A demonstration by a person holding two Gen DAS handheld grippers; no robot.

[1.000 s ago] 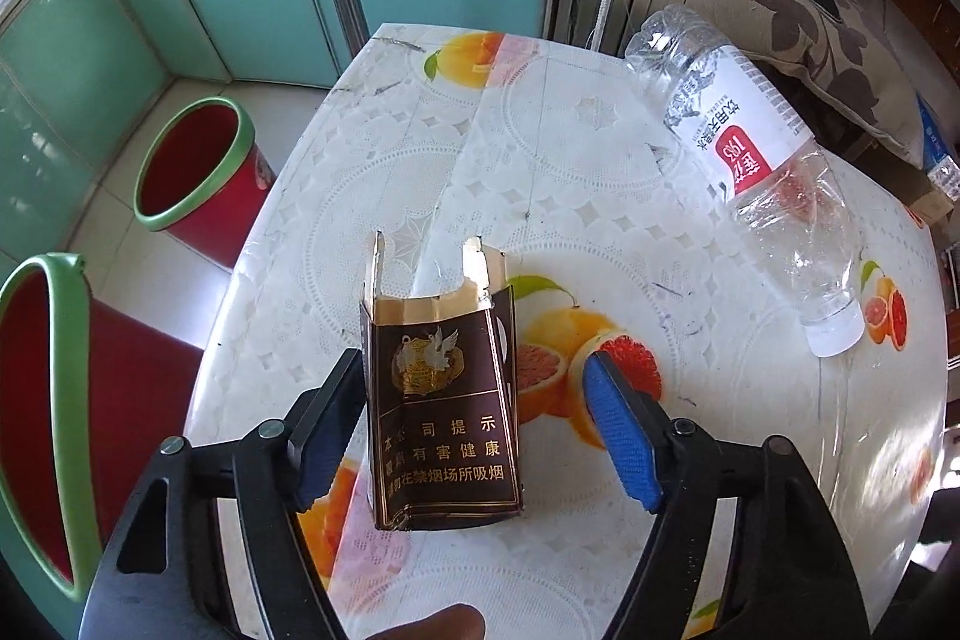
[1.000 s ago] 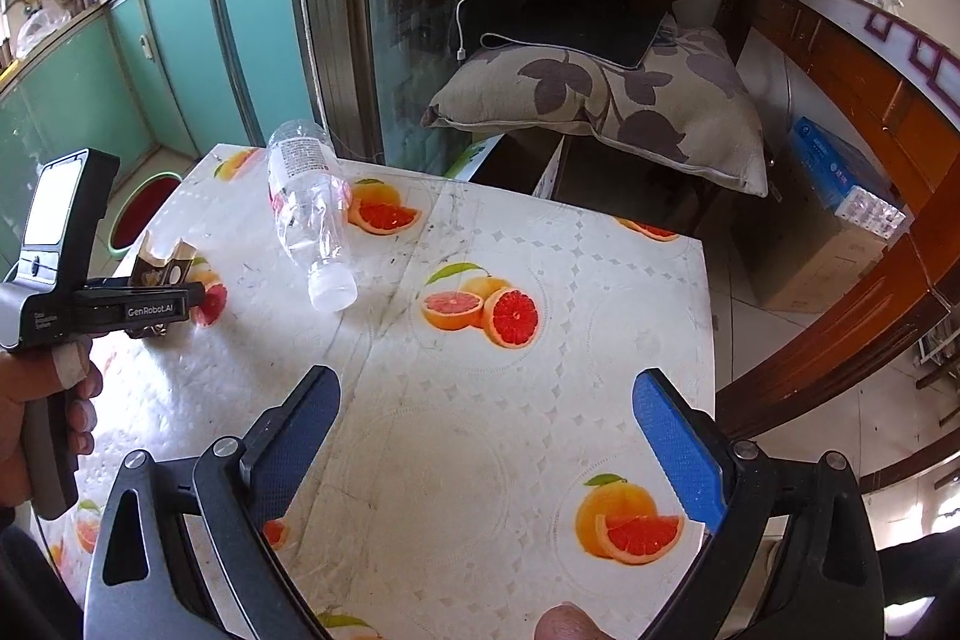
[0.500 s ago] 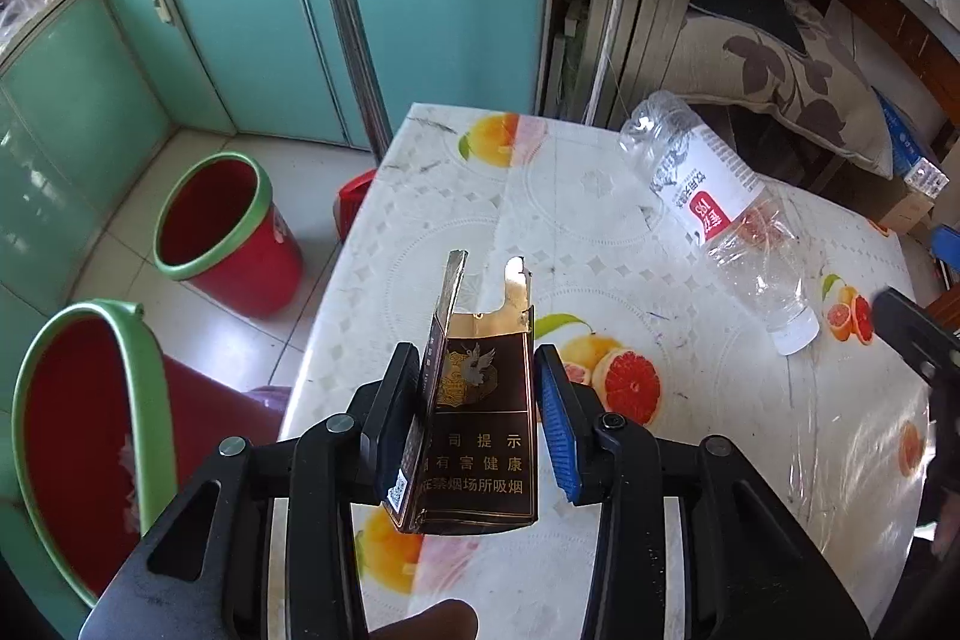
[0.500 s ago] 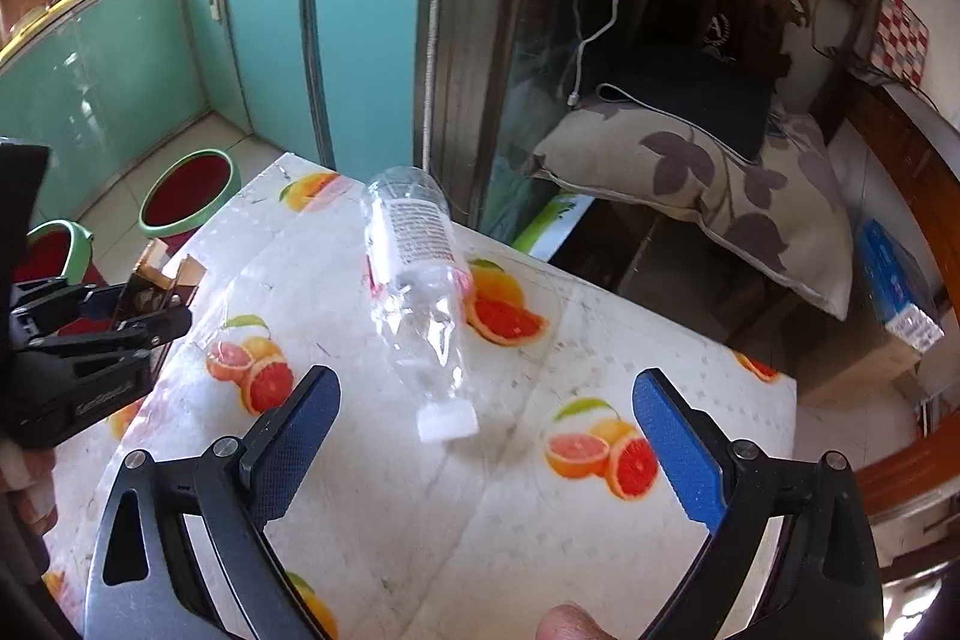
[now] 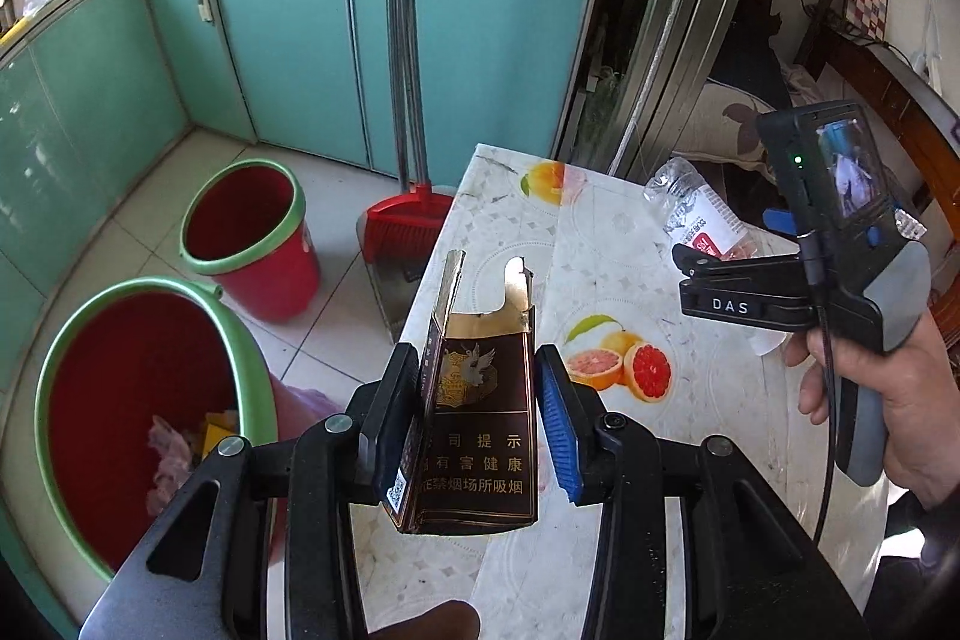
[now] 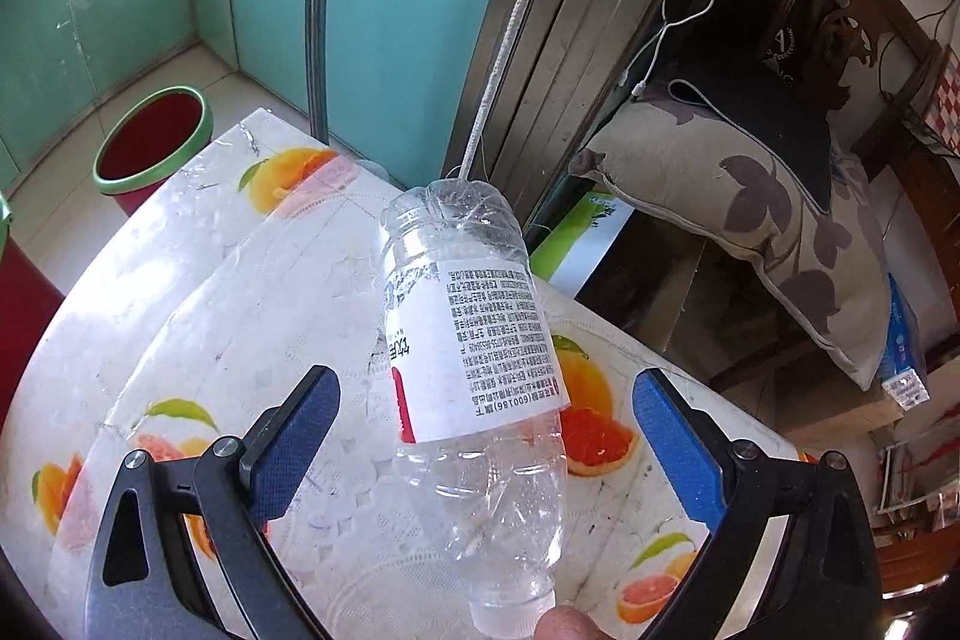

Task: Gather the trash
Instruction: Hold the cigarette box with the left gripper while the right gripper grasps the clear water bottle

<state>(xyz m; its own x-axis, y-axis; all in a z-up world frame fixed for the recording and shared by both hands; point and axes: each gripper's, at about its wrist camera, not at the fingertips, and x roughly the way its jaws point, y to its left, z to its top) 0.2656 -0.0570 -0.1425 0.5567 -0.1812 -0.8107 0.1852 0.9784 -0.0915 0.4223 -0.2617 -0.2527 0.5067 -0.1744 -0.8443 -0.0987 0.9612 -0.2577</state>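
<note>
Main risk on your L side: the cigarette pack [image 5: 480, 418] is thin card, torn open at the top, so it could crush or twist out of the pinch if you swing fast toward the near bin [image 5: 144, 418] at 8 o'clock, and it'd likely land on the floor instead. The far bin [image 5: 252, 232] sits at 10 o'clock, w/ a red dustpan [image 5: 408, 226] beside the bench [image 5: 600, 232] edge. On the R side, the plastic bottle [image 6: 480, 376] is round, slick and looks empty; close off-centre or nudge it and it'll prob roll on the glossy cloth, maybe off the edge. Left gripper [image 5: 480, 424]: jaws closed onto the pack, pads pressing both narrow sides, pack held upright clear of the bench. Right gripper [image 6: 480, 454]: jaws wide open, straddling the bottle, which lies on the bench w/ cap toward you at 6 o'clock; neither pad appears to touch it yet.
</note>
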